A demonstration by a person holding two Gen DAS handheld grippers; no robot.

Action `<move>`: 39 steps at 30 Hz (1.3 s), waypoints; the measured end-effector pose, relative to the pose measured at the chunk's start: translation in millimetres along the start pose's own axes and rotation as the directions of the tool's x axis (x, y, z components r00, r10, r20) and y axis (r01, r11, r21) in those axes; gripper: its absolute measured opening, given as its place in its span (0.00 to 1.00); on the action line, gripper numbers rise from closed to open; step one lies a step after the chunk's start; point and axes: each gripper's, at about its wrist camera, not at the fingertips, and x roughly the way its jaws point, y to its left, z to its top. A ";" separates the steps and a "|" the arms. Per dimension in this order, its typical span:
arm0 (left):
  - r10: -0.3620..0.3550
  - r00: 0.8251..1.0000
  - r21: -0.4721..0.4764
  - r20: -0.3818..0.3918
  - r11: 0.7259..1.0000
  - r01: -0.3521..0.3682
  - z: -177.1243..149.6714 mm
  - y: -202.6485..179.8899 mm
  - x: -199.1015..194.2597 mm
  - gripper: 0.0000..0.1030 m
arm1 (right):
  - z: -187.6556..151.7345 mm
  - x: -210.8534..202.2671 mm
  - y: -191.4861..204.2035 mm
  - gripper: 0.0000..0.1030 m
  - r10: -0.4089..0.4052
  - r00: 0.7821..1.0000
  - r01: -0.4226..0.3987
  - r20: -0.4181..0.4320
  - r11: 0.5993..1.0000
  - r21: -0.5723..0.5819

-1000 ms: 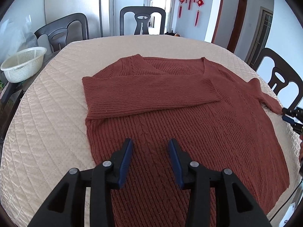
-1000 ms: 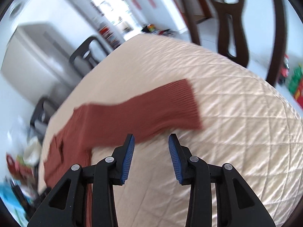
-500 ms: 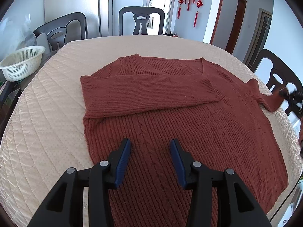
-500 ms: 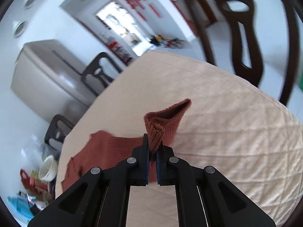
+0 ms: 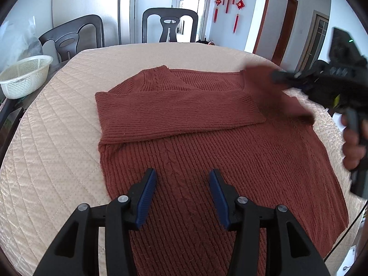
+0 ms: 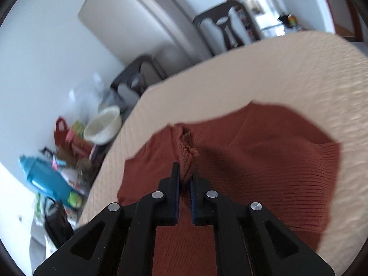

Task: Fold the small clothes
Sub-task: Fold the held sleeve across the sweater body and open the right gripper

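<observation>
Left wrist: sweater (image 5: 207,138) spread, bare quilt (image 5: 50,138) beside left edge

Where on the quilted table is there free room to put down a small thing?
The quilted table is bare between the sweater and the white basket, and along the far edge before the chairs. The right side is crowded: the right gripper carries a sleeve there.

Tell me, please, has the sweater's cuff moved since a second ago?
Yes. The right claw has carried the cuff off the quilt inward over the sweater body.
</observation>
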 end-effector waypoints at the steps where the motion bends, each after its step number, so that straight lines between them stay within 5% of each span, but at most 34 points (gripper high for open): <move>1: -0.005 1.000 -0.004 0.001 1.000 0.005 0.1 0.9 -0.4 0.50 | -6.3 2.3 -0.9 0.19 -0.001 1.000 0.001 -0.016 1.000 0.002; 5: -0.047 0.999 -0.020 -0.006 0.999 0.047 6.4 3.0 -6.3 0.50 | -23.8 -15.8 -4.7 0.19 0.025 1.000 -0.025 0.004 1.000 -0.015; 10: -0.143 0.989 -0.031 0.026 0.989 0.143 39.8 -7.5 -8.7 0.50 | -38.1 -53.2 -27.8 0.19 -0.048 0.996 0.047 0.075 0.999 0.021; 16: -0.196 0.980 0.013 -0.041 0.980 0.197 77.5 -39.7 43.0 0.50 | -49.8 -67.4 -52.3 0.19 -0.109 0.990 0.102 0.089 0.992 0.081; 23: -0.202 0.977 0.041 -0.065 0.978 0.204 76.7 -56.0 65.4 0.14 | -48.4 -75.1 -71.9 0.19 -0.139 0.983 0.126 0.117 0.986 0.108; 25: -0.185 0.981 0.046 -0.057 0.981 0.188 75.2 -54.7 65.5 0.13 | -46.4 -71.0 -83.3 0.19 -0.184 0.978 0.168 0.101 0.975 0.144; 27: -0.182 0.982 0.042 -0.053 0.982 0.185 73.8 -49.8 64.5 0.13 | -46.4 -71.3 -92.9 0.06 -0.178 0.979 0.159 0.095 0.970 0.186; 34: -0.172 0.985 0.013 -0.022 0.985 0.172 78.1 -38.3 46.1 0.13 | -33.7 -84.7 -84.5 0.05 -0.195 0.970 0.175 0.147 0.975 0.140; 39: -0.183 0.983 0.037 0.004 0.983 0.182 96.3 -54.9 49.0 0.13 | -8.3 -61.6 -98.3 0.05 -0.194 0.975 0.180 0.108 0.975 0.131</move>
